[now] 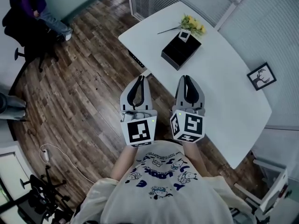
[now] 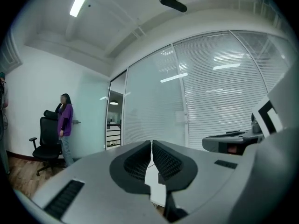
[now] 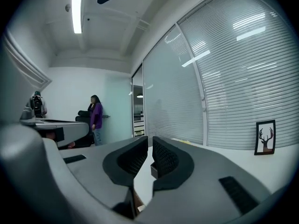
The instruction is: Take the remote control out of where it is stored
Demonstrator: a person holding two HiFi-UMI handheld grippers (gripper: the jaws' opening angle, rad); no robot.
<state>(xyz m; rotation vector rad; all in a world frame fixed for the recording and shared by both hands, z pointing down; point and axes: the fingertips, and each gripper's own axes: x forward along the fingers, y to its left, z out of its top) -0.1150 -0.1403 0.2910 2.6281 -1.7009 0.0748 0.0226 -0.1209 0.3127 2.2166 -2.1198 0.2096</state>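
No remote control shows in any view. A black box (image 1: pixel 181 50) with a square marker tag on its lid lies on the white table (image 1: pixel 224 92), and a dark corner of it peeks between the jaws in the right gripper view (image 3: pixel 153 171). Both grippers are held side by side at the table's near edge, pointing toward the box and short of it. My left gripper (image 1: pixel 139 80) (image 2: pixel 152 142) is shut with nothing in it. My right gripper (image 1: pixel 187 78) (image 3: pixel 150 138) has its pads together at the tips and also holds nothing.
Yellow flowers (image 1: pixel 194 24) lie just beyond the box. A framed deer picture (image 1: pixel 261 76) stands at the table's right. A person in a purple top (image 1: pixel 32 1) stands by a black office chair at far left. A white cable (image 1: pixel 60 155) runs over the wood floor.
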